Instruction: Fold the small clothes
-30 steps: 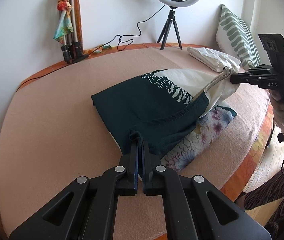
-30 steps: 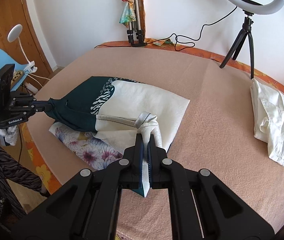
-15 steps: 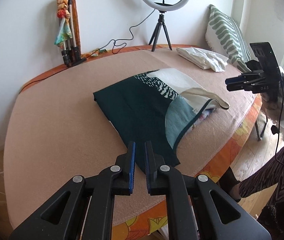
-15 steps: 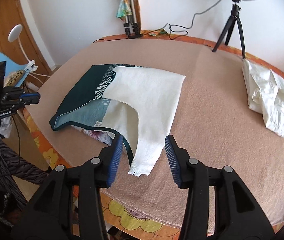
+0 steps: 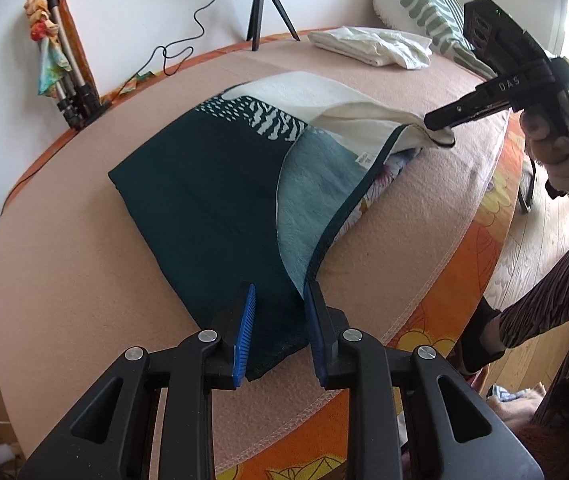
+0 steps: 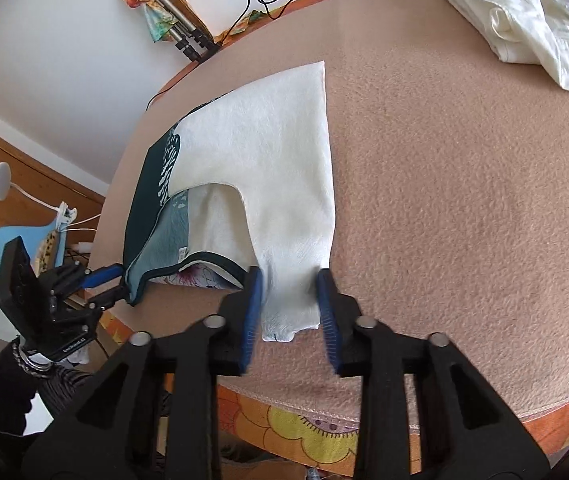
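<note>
Top [image 5: 212, 184], dark green and cream, lies folded flat on bed [image 6: 464, 200], close to near edge, floral cloth [image 5: 380, 176] under it. My left fingers [image 5: 246, 320] have just been opening: spread astride dark green corner, not pressing. My right fingers [image 6: 253, 300] have just been closing: astride cream strap end [image 6: 292, 292], pads at its edges, no squeeze that I can see. Likely one hand per near corner so both ends lift evenly. Long axis runs along bed edge, green end to cream end; strap points toward me.
</note>
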`<state>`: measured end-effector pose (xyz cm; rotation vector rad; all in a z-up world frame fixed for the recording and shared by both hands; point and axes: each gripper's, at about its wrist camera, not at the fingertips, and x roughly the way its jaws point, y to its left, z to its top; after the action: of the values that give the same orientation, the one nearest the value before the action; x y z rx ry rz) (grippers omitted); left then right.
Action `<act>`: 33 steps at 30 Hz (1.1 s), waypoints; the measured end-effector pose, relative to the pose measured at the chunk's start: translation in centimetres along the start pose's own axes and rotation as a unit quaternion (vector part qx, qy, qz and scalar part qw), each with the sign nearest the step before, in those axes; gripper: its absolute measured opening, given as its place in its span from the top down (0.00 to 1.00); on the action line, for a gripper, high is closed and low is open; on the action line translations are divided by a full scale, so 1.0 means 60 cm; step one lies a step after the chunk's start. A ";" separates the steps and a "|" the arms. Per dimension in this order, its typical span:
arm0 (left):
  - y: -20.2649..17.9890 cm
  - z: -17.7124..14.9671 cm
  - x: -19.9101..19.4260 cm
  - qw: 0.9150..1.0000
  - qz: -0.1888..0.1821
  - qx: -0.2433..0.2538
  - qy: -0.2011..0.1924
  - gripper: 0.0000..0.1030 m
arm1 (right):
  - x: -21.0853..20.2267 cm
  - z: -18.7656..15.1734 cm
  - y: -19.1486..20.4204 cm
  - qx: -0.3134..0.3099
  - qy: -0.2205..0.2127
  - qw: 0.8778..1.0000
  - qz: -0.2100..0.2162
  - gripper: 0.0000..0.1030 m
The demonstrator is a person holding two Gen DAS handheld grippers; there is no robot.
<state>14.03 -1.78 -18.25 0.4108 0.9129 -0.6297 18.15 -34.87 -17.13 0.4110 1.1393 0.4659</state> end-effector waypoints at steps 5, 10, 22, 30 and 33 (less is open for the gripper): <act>0.002 -0.017 0.006 1.000 0.010 0.007 0.020 0.77 | -0.041 0.004 0.048 -0.064 -0.038 0.997 -0.028 0.95; 0.009 -0.028 -0.005 0.999 0.012 0.027 0.039 0.77 | -0.033 -0.002 0.068 -0.134 0.011 0.985 -0.103 0.90; 0.104 0.099 -0.065 0.990 -0.015 -0.123 -0.071 0.77 | -0.028 0.157 0.141 -0.145 -0.075 0.986 -0.016 0.80; 0.136 0.168 0.019 0.980 -0.050 -0.183 -0.069 0.77 | 0.116 0.213 0.236 -0.172 -0.025 0.985 0.019 0.83; 0.136 0.167 0.065 0.981 -0.055 -0.184 -0.038 0.77 | 0.173 0.209 0.243 -0.174 0.000 0.985 0.004 0.84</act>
<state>27.18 -2.71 -15.42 0.0037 0.9606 -0.5580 31.30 -17.96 -12.68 0.1097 1.0312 0.6587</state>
